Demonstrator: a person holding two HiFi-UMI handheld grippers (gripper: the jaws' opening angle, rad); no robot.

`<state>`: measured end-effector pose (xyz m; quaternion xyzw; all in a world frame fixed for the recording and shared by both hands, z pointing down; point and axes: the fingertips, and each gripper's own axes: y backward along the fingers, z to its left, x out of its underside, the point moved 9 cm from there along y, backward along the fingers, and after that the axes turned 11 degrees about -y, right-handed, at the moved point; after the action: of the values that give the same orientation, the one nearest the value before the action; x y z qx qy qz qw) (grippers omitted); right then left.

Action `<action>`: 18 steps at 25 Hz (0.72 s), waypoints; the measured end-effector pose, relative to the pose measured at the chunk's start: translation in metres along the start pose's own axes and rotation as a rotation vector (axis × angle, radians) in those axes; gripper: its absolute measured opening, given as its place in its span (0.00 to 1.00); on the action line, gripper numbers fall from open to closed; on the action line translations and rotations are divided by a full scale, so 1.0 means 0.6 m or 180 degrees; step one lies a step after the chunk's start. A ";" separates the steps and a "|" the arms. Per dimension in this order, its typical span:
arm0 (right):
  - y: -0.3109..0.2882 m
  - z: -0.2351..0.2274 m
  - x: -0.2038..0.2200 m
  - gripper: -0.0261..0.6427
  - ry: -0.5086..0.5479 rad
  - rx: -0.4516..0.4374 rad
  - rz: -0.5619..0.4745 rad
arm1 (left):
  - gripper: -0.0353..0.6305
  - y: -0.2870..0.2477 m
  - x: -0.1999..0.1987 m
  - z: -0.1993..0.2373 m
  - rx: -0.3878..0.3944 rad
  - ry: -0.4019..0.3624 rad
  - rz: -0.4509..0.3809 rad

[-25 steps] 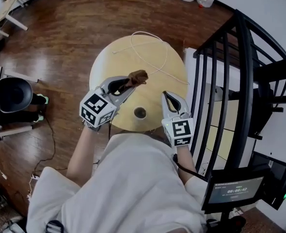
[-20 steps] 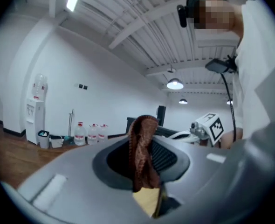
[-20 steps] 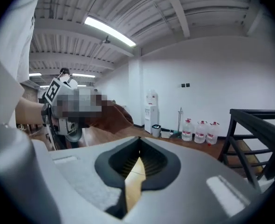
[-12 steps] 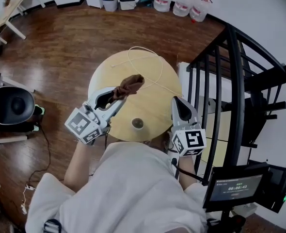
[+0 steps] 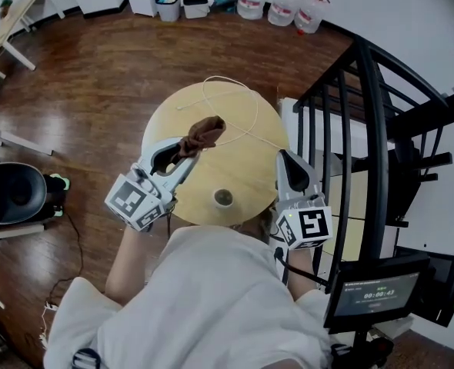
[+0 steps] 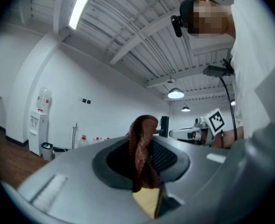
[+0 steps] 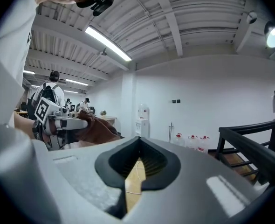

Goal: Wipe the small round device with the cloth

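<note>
1. well, the round wooden surface (image 5: 238, 141) stands on a dark wood floor (image 5: 81, 75), and a black stair railing (image 5: 363, 129) runs just beside its right edge.
2. the small round device (image 5: 222, 198) sits on the surface near the edge closest to the person. in the head view it lies between the two claws and touches neither.
3. a thin white cord (image 5: 255, 104) loops over the far half of the surface.
4. the left claw (image 5: 190, 151) is clamped on the brown cloth (image 5: 204, 133), which bunches past its tips above the left part of the surface. the left gripper view shows the cloth pinched upright between the pads.
5. the right claw (image 5: 282, 156) is closed on nothing and is held over the right rim of the surface, near the railing. in the right gripper view only a sliver of pale wood shows between its jaws.
6. large water jugs (image 5: 281, 6) and small bins (image 5: 182, 4) line the far white wall.
7. a pale wooden table (image 5: 11, 25) stands in the far left corner, and a black round seat (image 5: 11, 194) sits at the left edge.
8. a small screen (image 5: 377, 294) is mounted low on the right, beside the person.
9. the gripper views show white walls, a ribbed ceiling with a strip light (image 7: 107, 43), a water dispenser (image 6: 38, 122) and people (image 7: 51, 90) far off.
</note>
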<state>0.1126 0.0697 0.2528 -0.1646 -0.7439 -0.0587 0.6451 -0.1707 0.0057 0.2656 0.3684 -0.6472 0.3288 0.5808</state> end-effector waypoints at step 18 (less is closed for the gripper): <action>0.045 0.057 0.023 0.04 -0.0262 0.0265 -0.0224 | 0.21 0.009 0.021 -0.006 0.0459 0.0195 -0.0085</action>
<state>0.0873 0.1079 0.2572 -0.1137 -0.7768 -0.0435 0.6178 -0.1741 0.0103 0.2788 0.4076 -0.5988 0.3779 0.5767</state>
